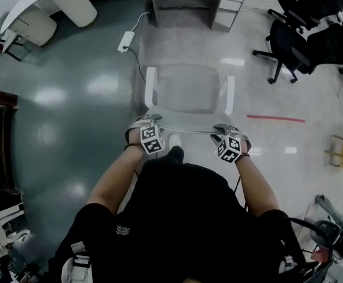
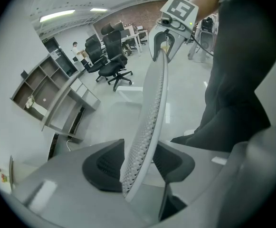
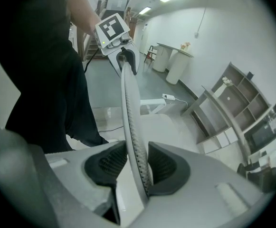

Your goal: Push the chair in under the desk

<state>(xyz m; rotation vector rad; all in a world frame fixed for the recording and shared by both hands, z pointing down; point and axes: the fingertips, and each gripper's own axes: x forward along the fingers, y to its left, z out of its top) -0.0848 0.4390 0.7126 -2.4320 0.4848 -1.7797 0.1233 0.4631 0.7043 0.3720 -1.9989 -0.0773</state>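
White chair, backrest mesh finely dotted. Pale grey left gripper and right gripper, ribbed black pads, black-and-white square markers on their cubes. Glossy grey floor with a thin red strip. Black office chairs. Grey desk. Black top on the person.

Chair right in front of me, desk beyond it.
My left gripper and right gripper sit at the left and right ends of the backrest's top edge, which runs between each pair of jaws. A power strip lies on the floor between chair and desk, to the left. Office chairs stand off right.
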